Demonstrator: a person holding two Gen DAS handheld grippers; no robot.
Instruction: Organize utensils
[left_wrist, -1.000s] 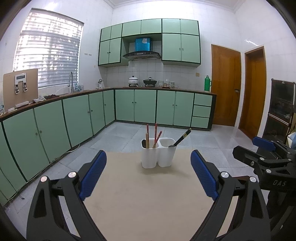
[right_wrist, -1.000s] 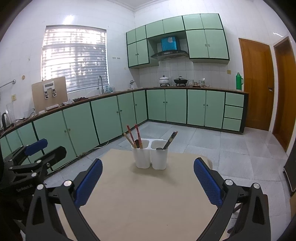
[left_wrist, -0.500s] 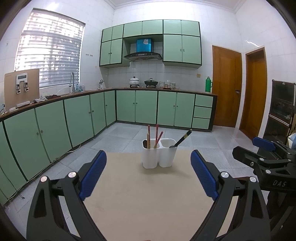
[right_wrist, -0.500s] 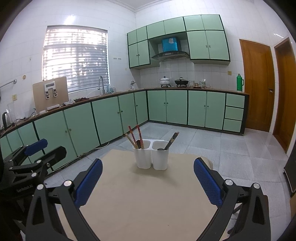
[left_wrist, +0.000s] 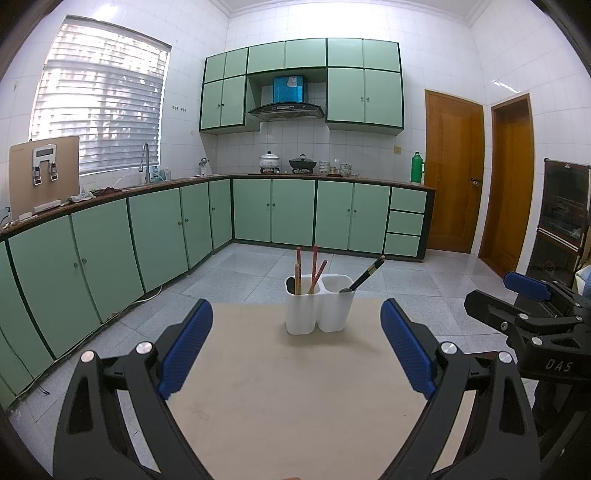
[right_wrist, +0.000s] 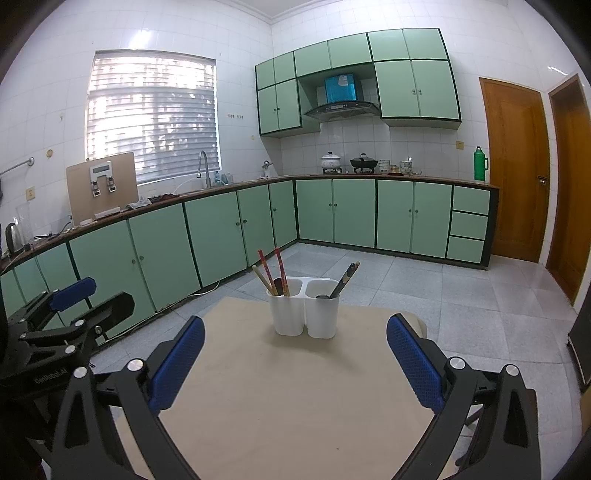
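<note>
**Both claws wide and empty over the table, utensils standing in the holder**

Ahead of both my cameras, near the far edge of the beige table, stands the white two-cup utensil holder, upright, its two compartments joined side by side. From my left wrist view, the left compartment carries the chopsticks: two red ones rise highest, and a pale wooden one stands with them. The right compartment holds a black-handled utensil that leans out to the right; a bit of grey metal shows at the rim beside it, too small for me to name.

My left gripper is spread wide, its blue pads well apart and nothing between them. It hangs over the near part of the table, short of the holder and not touching it. At the right edge of this view I see my right gripper from the side, level with the holder and apart from it.

On the right wrist view, the right gripper is also wide and empty, with the holder framed between its blue pads and clear of both. The tabletop between the grippers and the holder is bare. Behind the table runs a kitchen of green cabinets, with a window on the left and two wooden doors on the right.
</note>
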